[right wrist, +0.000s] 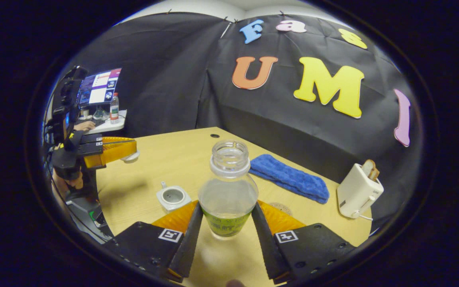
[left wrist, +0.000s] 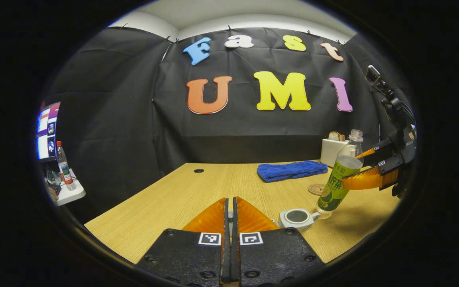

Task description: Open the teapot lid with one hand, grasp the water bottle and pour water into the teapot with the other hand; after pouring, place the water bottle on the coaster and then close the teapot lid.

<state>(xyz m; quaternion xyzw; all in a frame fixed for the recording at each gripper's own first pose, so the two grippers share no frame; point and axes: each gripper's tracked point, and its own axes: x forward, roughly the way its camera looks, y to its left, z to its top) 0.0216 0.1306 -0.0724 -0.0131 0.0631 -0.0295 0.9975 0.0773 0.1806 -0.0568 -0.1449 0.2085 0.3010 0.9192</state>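
Note:
The white teapot (left wrist: 297,218) (right wrist: 173,197) stands on the wooden table with its top open. In the right gripper view my left gripper (right wrist: 132,148) hovers above the table's left side, shut on the white teapot lid (right wrist: 130,157). In the left gripper view its fingers (left wrist: 213,217) are pressed together. My right gripper (right wrist: 227,208) (left wrist: 363,169) is shut on the uncapped, green-labelled water bottle (right wrist: 229,187) (left wrist: 341,175). The bottle leans slightly, its base close beside the teapot. The round coaster (left wrist: 316,188) (right wrist: 281,207) lies just behind it.
A folded blue towel (left wrist: 291,170) (right wrist: 289,177) lies toward the back of the table. A white toaster (left wrist: 333,151) (right wrist: 359,189) stands at the far right corner. A side shelf (left wrist: 70,193) with a capped bottle and screens is off the table's left.

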